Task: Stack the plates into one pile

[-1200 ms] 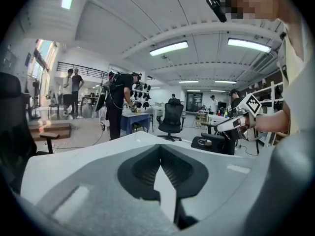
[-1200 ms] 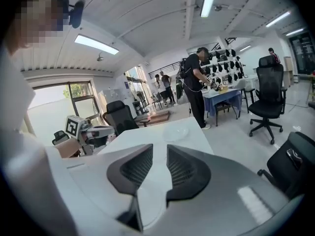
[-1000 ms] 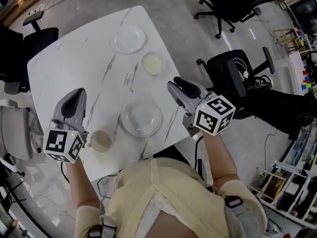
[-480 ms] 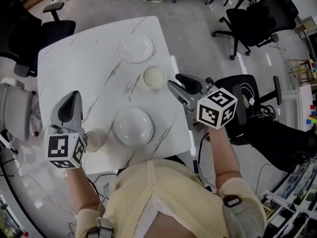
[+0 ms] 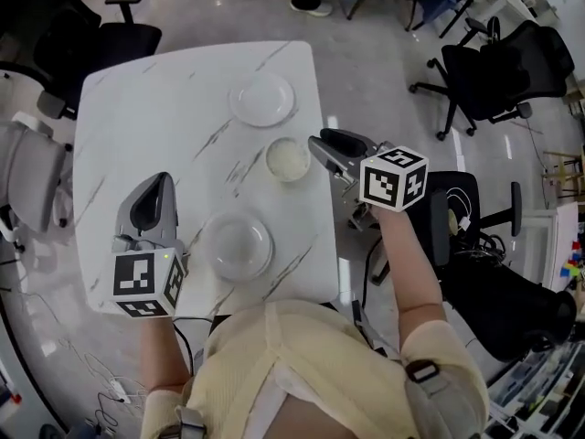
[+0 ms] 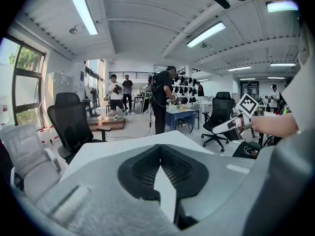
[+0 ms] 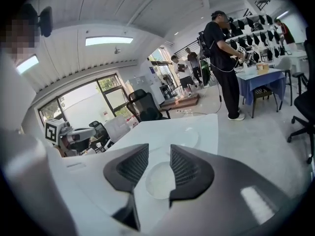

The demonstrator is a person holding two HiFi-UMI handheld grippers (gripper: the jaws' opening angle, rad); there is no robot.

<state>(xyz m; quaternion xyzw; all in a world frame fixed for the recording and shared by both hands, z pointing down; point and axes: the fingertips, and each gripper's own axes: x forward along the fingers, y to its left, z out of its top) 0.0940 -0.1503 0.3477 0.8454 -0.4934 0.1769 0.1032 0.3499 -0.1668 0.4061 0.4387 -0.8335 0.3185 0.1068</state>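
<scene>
Right gripper [image 5: 322, 150]: jaws wide, just eased in a touch. It sits at the table's [image 5: 137, 117] right edge, aimed at the small cream plate [image 5: 288, 160], which shows in the gap ahead, untouched.
Left gripper [image 5: 154, 195]: jaws closed on nothing, over the near left of the table — likely idle while the right works.
Plates: 3, all apart. The far plate [image 5: 262, 100] is beyond the small cream plate at mid right, and the large plate [image 5: 237, 245] is near.
Stack: not begun, by my reading — the low approach from the edge suits a rim pinch.

Head view steeply overhead — both gripper views skim the table [image 5: 137, 117].
</scene>
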